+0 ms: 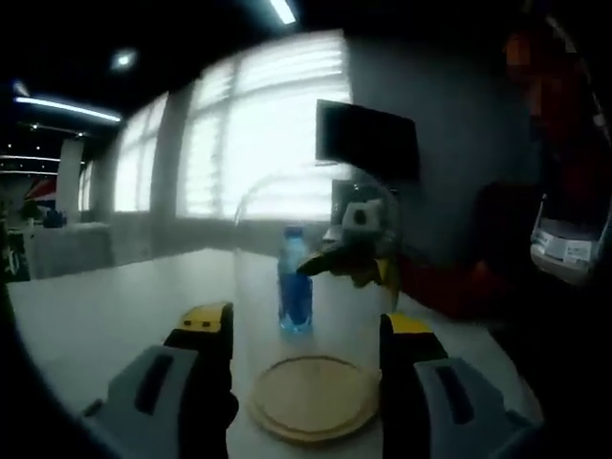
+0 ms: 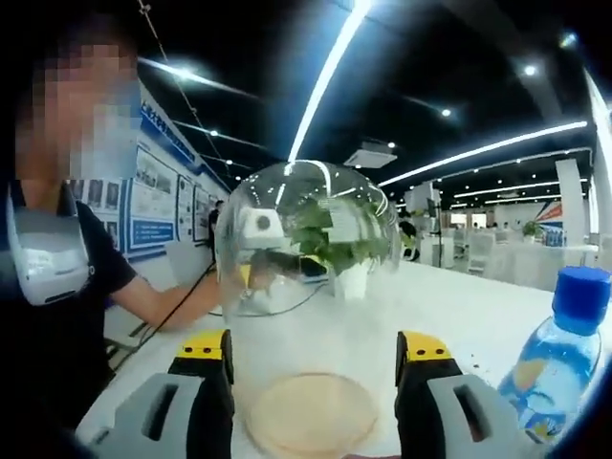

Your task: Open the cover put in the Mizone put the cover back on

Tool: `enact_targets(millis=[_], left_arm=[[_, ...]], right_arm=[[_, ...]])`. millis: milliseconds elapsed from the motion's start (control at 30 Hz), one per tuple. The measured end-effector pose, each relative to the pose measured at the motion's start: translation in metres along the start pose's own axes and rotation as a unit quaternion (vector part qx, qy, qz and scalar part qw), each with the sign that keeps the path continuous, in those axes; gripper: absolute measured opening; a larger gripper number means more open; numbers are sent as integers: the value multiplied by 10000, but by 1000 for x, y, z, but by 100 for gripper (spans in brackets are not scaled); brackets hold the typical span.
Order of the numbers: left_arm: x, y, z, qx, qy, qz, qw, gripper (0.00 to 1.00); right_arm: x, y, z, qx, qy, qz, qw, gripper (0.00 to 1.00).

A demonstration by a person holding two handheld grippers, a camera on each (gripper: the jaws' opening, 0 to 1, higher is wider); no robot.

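The glass dome cover [image 2: 304, 287] stands on its wooden base [image 2: 311, 414] between both open grippers [image 1: 306, 335] [image 2: 316, 349]. Likely slippery and fragile: grip its lower walls. The Mizone bottle [image 2: 559, 359] waits beside it.

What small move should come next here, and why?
Probably close both sets of fingers on the glass dome and lift it off the wooden base. Both grippers flank the dome from opposite sides, fingers open; the Mizone bottle stands on the table outside it, so the cover must come off first.
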State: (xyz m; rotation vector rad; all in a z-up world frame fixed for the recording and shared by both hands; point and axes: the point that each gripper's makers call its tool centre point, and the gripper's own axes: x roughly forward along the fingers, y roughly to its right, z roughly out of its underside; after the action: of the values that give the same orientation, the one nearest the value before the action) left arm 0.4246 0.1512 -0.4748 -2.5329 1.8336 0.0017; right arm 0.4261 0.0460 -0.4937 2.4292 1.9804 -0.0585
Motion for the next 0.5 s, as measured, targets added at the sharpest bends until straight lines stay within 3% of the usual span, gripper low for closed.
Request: enact_targets(millis=[100, 200, 267, 367, 500], left_arm=[[9, 4, 8, -36, -179, 75, 9998, 58], [19, -2, 11, -99, -201, -22, 9997, 69], [24, 4, 15, -285, -231, 101, 9993, 69], [33, 3, 25, -340, -318, 26, 9989, 72], [34, 3, 27, -410, -162, 34, 9990, 72]], right_arm=[[8, -1, 3, 70, 46, -49, 10000, 68], [16, -3, 4, 149, 93, -129, 9998, 71], [24, -4, 7, 167, 69, -123, 9998, 75], [31, -5, 10, 162, 60, -133, 9998, 80], [34, -4, 14, 215, 164, -208, 9994, 82]])
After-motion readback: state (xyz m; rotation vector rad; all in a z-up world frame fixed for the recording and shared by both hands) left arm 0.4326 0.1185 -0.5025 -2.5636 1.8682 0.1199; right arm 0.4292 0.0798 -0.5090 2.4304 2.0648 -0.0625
